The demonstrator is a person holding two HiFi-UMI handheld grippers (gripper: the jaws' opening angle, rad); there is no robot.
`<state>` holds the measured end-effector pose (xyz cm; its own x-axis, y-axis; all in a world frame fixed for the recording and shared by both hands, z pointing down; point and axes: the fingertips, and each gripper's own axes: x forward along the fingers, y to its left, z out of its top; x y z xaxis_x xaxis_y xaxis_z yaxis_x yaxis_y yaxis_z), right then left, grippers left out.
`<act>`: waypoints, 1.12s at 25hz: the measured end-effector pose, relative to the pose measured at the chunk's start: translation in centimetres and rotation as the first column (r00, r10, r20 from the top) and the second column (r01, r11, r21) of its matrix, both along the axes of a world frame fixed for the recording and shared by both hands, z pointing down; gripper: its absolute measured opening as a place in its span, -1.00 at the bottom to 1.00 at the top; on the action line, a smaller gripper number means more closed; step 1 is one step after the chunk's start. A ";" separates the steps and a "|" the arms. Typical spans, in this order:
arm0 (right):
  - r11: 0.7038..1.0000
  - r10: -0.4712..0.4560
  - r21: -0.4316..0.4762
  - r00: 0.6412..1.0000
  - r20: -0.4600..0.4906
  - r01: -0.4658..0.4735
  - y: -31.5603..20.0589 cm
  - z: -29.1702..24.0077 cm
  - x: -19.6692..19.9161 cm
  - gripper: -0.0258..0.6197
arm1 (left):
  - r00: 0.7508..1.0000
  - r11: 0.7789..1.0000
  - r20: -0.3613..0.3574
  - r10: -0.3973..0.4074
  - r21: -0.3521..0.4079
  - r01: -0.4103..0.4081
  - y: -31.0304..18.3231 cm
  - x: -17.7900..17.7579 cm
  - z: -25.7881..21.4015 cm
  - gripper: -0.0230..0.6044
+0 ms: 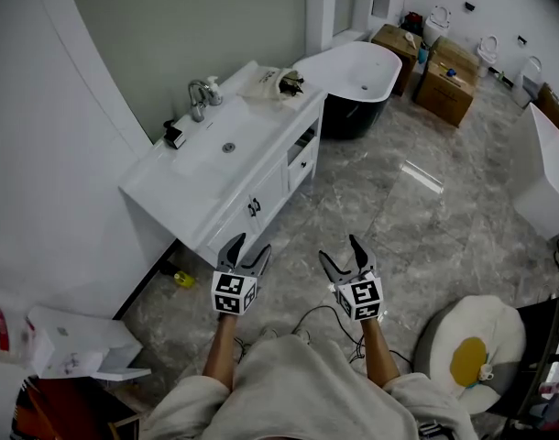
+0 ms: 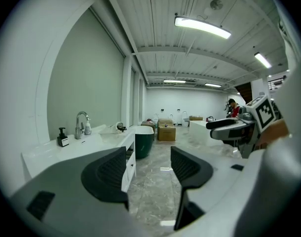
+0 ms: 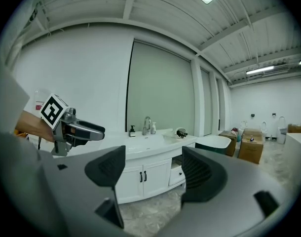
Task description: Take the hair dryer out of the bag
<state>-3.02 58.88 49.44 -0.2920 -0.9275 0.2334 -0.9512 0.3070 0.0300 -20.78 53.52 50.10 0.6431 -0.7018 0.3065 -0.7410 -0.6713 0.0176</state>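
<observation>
A whitish bag lies at the far end of the white vanity top, with a dark hair dryer part poking out of its mouth. The bag also shows small in the left gripper view and the right gripper view. My left gripper and right gripper hover side by side over the marble floor, well short of the vanity's near end and far from the bag. Both are open with nothing between the jaws.
The vanity carries a sink, a faucet and a soap dispenser. Beyond it stand a bathtub and cardboard boxes. A stool with an egg cushion is at my right, an open white box at my left, cables underfoot.
</observation>
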 end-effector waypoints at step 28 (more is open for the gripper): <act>0.998 0.044 -0.048 0.998 -0.052 -0.047 -15.7 3.5 6.5 0.12 | 0.999 0.999 -0.027 0.037 -0.035 -0.038 -16.5 7.1 3.9 -0.10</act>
<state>3.48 43.17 52.97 -0.2364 -0.9266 0.2925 -0.9618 0.2659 0.0649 -13.68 37.06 54.05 0.6772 -0.6659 0.3130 -0.7140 -0.6975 0.0611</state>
